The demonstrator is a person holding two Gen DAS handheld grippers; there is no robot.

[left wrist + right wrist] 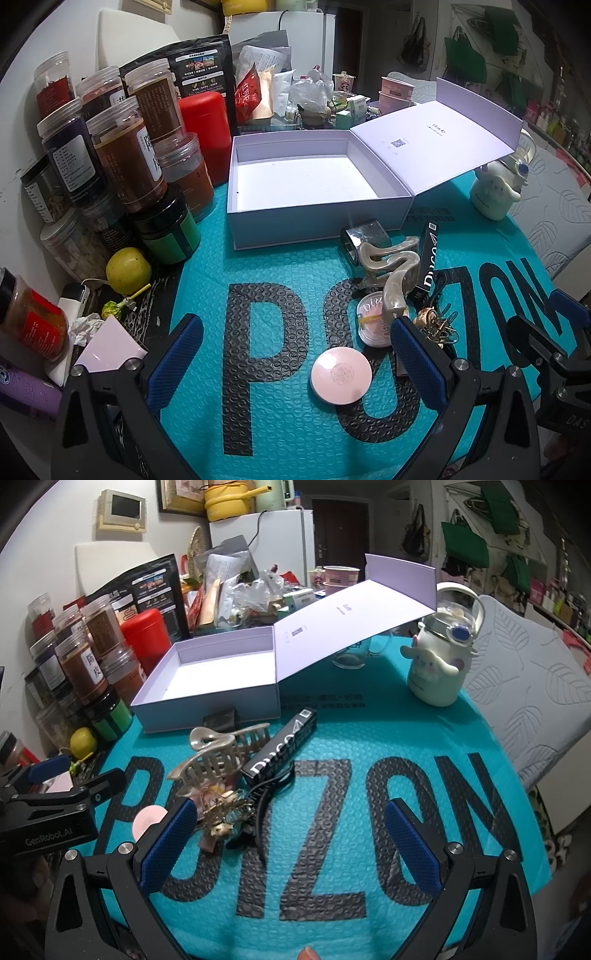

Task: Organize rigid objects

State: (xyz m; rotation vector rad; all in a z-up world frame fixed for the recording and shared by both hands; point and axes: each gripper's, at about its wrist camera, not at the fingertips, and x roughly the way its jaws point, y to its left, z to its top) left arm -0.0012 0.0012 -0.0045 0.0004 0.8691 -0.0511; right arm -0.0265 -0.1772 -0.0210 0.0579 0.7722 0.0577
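An open, empty white box [306,181] with its lid folded back sits on the teal bubble mat [288,435]; it also shows in the right wrist view [221,672]. In front of it lie a beige hair claw [391,266] [221,753], a black slim carton [428,258] [284,746], a pink round compact [340,376], a clear blush jar [373,321], a silver clip [364,236] and small gold trinkets [225,812]. My left gripper [295,362] is open, the compact between its fingers. My right gripper [291,845] is open and empty over the mat.
Several spice jars [122,162], a red canister [203,129] and a lime [127,269] crowd the left. A white cartoon bottle [439,664] stands at the right. Bags and cups [314,96] clutter the back. A grey leaf-pattern cushion [528,686] lies right.
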